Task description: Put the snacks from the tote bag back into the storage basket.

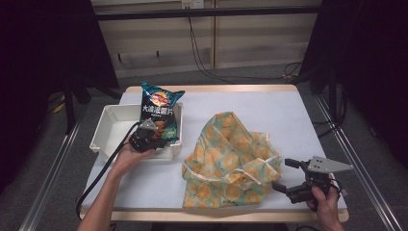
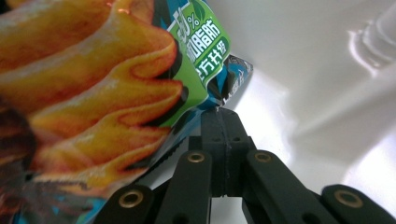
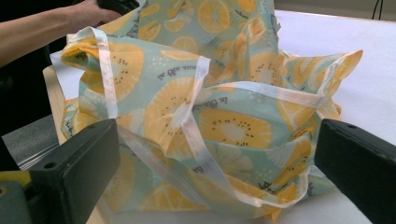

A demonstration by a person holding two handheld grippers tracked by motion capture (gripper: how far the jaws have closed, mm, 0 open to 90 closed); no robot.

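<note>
Chips, in a dark blue bag (image 1: 160,111) printed with orange crisps and a green label, were the thing in hand, but the nearest items on the table came first. At the near right edge of the pale blue tabletop (image 1: 298,115) the right gripper (image 1: 288,174) lay low in the person's right hand (image 1: 323,204), its two black jaws spread wide and holding nothing. In the right gripper view those jaws framed a crumpled cloth tote bag (image 3: 219,116), teal with yellow citrus slices and white webbing handles, which lay just beyond the tips and apart from them. In the high view the tote bag (image 1: 230,161) sat heaped in the middle of the near half of the table. Farther off and to the left, the left gripper (image 1: 153,132) was held in the left hand (image 1: 132,153) over the near wall of a white plastic bin (image 1: 109,126). Its jaws were pressed together on the bottom edge of the chip bag (image 2: 102,88), pinching the crimped seam, as the left gripper view showed. The chip bag stood upright over the right end of the bin, its top reaching past the far rim. Beyond the table lay grey floor (image 1: 250,74) with black cables (image 1: 202,62).
</note>
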